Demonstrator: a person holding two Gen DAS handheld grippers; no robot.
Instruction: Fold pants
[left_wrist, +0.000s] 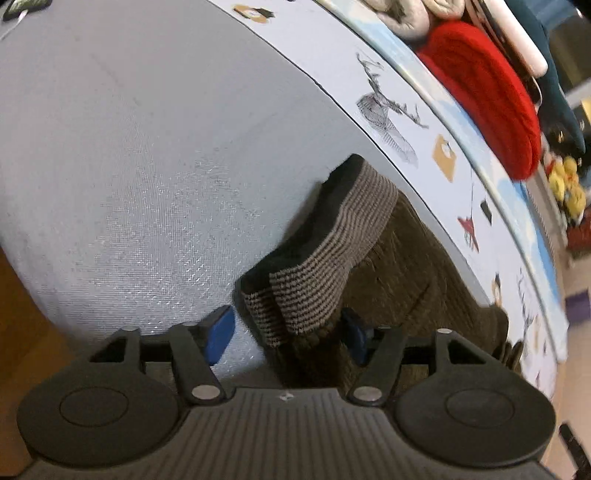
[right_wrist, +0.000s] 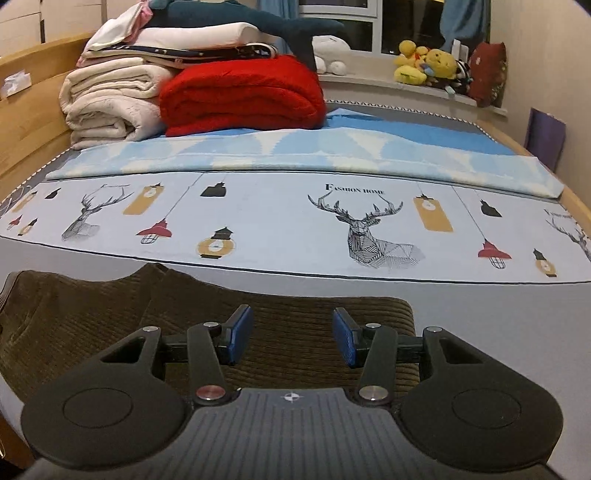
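Brown corduroy pants (right_wrist: 288, 332) lie flat on the grey sheet at the near edge of the bed. Their ribbed grey waistband (left_wrist: 325, 254) shows in the left wrist view, with the brown cloth (left_wrist: 406, 280) beyond it. My left gripper (left_wrist: 288, 332) is open, its blue pads either side of the waistband corner; the right pad is partly hidden by cloth. My right gripper (right_wrist: 293, 341) is open and empty, low over the folded pants end.
The bed sheet (right_wrist: 280, 225) has deer and lantern prints. A red blanket (right_wrist: 243, 99), cream quilts (right_wrist: 110, 103) and a blue shark toy sit at the far end. Yellow plush toys (right_wrist: 424, 66) line the window sill. A wooden bed frame runs along the left.
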